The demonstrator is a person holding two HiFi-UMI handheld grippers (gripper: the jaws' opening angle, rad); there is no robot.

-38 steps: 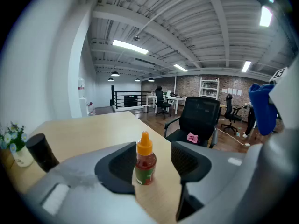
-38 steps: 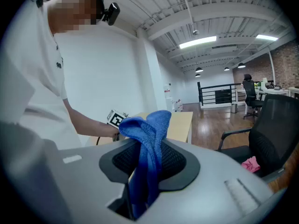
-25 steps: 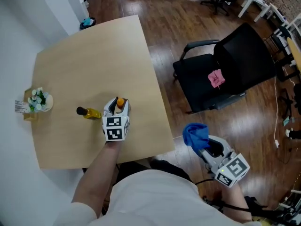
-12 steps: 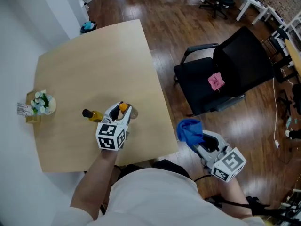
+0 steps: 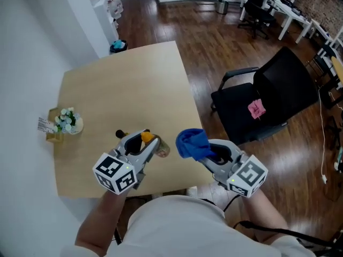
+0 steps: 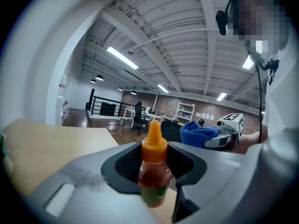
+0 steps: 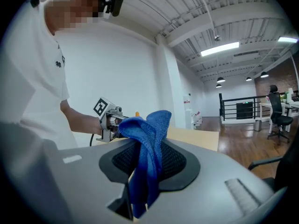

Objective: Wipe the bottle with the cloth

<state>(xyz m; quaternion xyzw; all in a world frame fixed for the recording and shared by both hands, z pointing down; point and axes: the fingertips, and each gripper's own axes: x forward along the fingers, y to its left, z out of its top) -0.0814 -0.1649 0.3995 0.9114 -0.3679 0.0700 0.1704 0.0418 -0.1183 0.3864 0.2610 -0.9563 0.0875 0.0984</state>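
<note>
My left gripper is shut on a small bottle of red sauce with an orange cap and a green label, held above the table's near edge. My right gripper is shut on a bunched blue cloth, which hangs between its jaws. The cloth sits just right of the bottle with a small gap between them. From the left gripper view the cloth shows behind and to the right of the cap.
The tan table carries a small flower pot at its left edge and a second bottle with a dark cap, mostly hidden behind my left gripper. A black office chair with a pink item stands to the right on the wood floor.
My left gripper has carried the sauce bottle up and toward the person. My right gripper has swung the cloth left and up, from beside the table to close by the bottle.
</note>
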